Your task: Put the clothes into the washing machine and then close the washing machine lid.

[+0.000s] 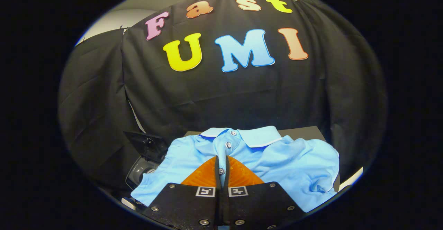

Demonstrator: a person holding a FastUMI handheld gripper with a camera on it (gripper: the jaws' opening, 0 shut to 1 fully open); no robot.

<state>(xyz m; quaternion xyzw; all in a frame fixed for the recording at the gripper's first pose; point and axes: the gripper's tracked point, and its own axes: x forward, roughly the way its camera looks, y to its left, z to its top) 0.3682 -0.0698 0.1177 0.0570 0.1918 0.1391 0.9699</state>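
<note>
- The tongs (222, 161) are closed, the two fingers nearly touching, and they pinch the button strip of the shirt (297, 164) between them.
- A button (221, 171) of the shirt shows in the thin gap between the fingers, so the cloth is caught there on both sides.
- The shirt is a light blue polo with a pale collar (258, 136); it lies spread and rumpled on a dark counter (304, 132), collar towards the booth wall (242, 98).
- Two more buttons show just beyond the fingertips, one on the strip and one at the collar.
- The right part of the shirt is bunched in folds and reaches past the right finger.
- The washer (140, 173) stands left of the shirt, a grey rounded body partly hidden under the shirt's left edge.
- Its dark lid (145, 143) stands raised and tilted above it, so the washer is open.
</note>
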